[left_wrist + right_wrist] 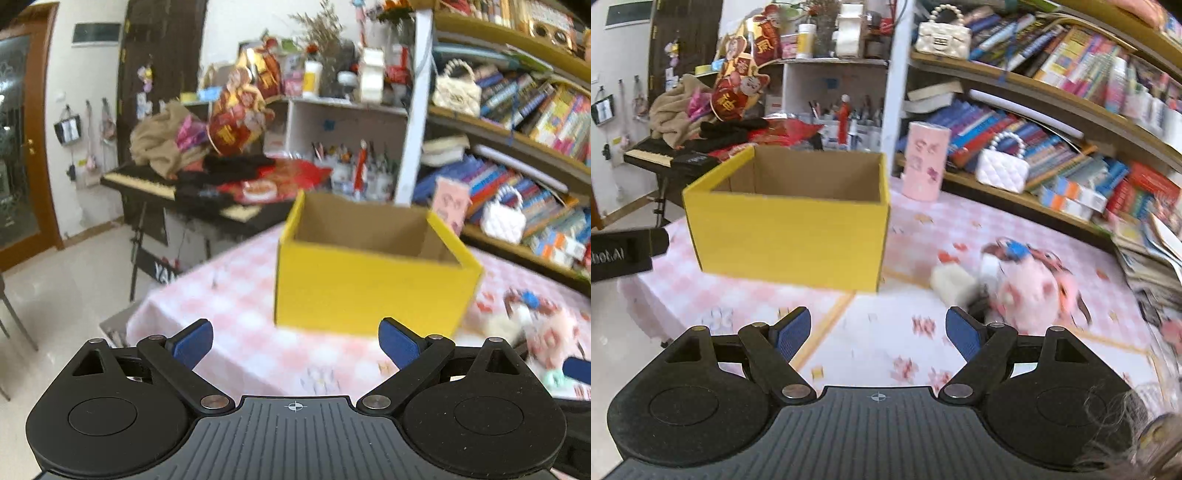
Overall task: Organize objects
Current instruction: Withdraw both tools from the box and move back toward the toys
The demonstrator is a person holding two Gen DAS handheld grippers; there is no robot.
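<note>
Both my tools, left (pixel 295 345) and right (pixel 878 332), hung released, empty; best I approached the plush toy (pixel 1030 288) squarely before the yellow box (pixel 790 236).

A yellow cardboard box (pixel 790 236) stands upright on the pink checked tablecloth (pixel 916 325), top open, its brown inside bare as far as can be seen; to its right, near but apart, a pink plush toy (pixel 1034 288) lies blurred beside a small cream fluffy thing (pixel 951 282); a pink cylindrical tin (pixel 925 162) stands upright behind.
</note>
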